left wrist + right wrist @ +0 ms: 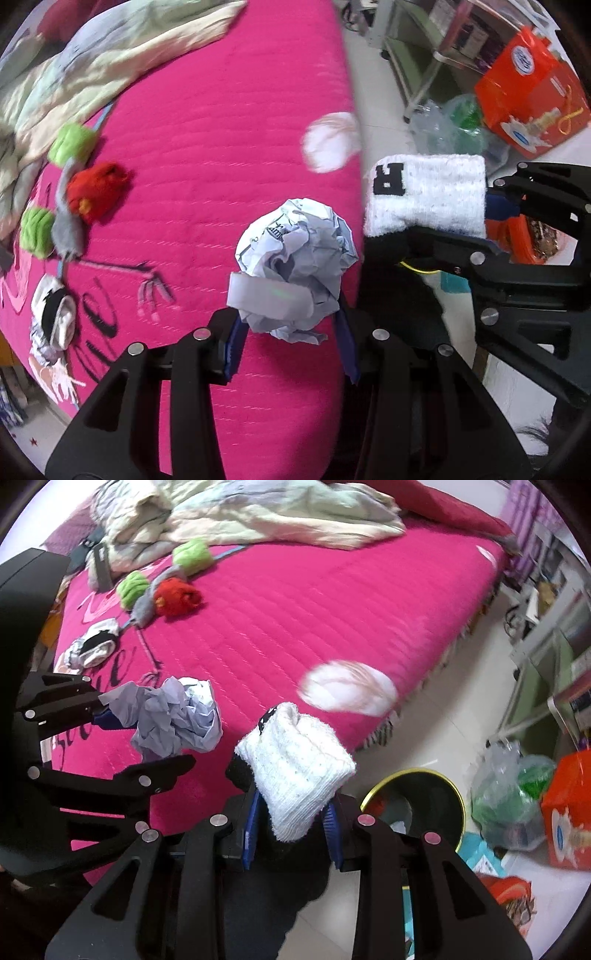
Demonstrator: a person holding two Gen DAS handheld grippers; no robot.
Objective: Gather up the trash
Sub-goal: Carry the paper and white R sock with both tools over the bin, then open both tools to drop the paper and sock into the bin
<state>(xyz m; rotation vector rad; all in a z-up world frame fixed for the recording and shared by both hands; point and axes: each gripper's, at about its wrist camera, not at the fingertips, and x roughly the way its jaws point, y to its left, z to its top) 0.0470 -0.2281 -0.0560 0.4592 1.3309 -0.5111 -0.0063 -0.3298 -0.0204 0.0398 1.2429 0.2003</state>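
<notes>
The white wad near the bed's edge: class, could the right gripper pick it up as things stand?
Probably not yet. The right gripper is shut on a white sock, so it has no free grip. The white wad itself lies uncovered on the pink bedspread.
</notes>
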